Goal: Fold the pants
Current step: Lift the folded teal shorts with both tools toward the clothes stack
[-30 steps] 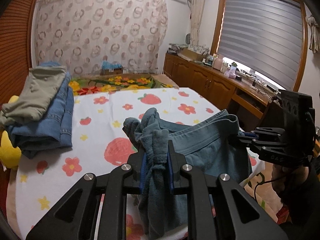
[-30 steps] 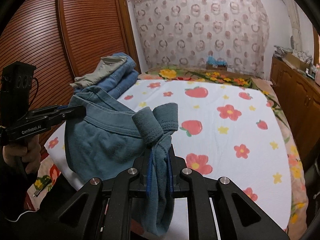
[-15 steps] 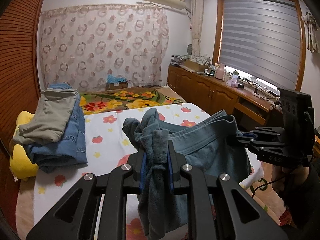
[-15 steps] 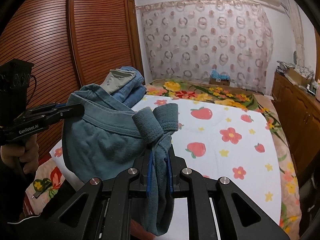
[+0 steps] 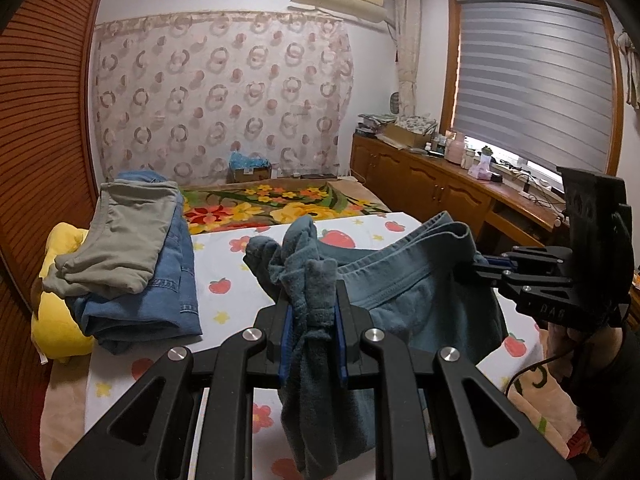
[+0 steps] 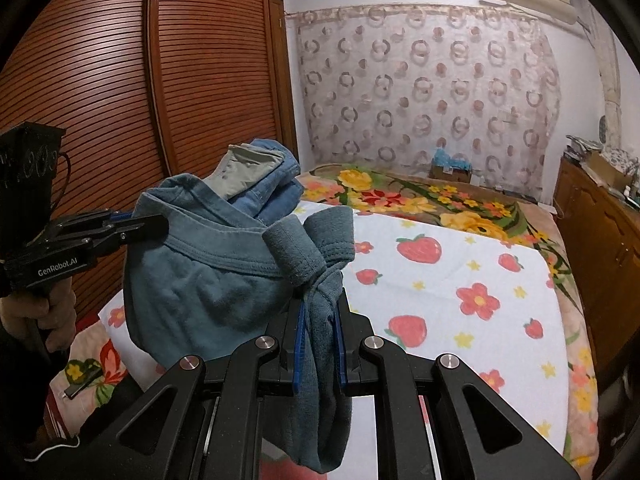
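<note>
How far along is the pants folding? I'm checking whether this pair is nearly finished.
Early. Done: a pile of folded clothes already sits at the bed's far left. In hand: the teal pants hang bunched in the air above the bed, pinched by the left gripper and right gripper with the waistband stretched between them. Left: lay them flat on the bed, fold them, add them to the pile.

Folded clothes (image 5: 132, 264) lie stacked on the bed's (image 5: 224, 264) left edge — cabinets (image 5: 432, 192) along its right.
</note>
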`<state>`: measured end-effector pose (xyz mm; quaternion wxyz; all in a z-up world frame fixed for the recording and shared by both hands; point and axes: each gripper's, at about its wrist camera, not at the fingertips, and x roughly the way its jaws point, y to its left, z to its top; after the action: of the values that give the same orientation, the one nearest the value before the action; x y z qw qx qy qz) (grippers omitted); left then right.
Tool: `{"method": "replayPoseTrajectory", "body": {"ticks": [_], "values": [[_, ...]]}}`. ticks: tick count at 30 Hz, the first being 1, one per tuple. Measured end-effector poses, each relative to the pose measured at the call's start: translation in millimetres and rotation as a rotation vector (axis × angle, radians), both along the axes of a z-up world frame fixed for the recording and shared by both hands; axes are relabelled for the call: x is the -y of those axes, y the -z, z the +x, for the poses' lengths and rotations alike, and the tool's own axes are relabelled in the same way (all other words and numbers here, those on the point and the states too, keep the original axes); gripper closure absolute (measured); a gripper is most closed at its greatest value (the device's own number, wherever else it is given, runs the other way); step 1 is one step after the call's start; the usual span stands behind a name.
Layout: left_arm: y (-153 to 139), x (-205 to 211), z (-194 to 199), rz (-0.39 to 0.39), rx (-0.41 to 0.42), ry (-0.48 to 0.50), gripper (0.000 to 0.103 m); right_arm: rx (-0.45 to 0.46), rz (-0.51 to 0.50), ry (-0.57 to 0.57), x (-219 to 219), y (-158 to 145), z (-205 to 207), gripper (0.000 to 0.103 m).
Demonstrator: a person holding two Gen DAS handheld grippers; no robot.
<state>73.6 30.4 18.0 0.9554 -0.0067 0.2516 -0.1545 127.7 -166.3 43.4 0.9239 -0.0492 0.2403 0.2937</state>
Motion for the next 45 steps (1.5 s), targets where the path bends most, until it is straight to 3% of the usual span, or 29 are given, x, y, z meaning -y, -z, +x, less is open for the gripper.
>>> {"method": "replayPoseTrajectory", "body": {"ticks": [9,23,45], "values": [[-1.3,-12.8,24.1,-0.003,-0.012,-0.028,0.085,-0.015,-0.016,-0.027,-18.6,-3.5,37.6,0.091],[-29.1,-48.2,53.4,0.003,0.024,-0.085,0.085,0.041,-0.036,-0.084,-47.4,-38.7,91.3,0.091],[-40.6,-91.4,82.7,0.020,0.055,-0.225,0.085,0.123,-0.036,-0.199,-76.5,-36.9,161.5,0.091]]}}
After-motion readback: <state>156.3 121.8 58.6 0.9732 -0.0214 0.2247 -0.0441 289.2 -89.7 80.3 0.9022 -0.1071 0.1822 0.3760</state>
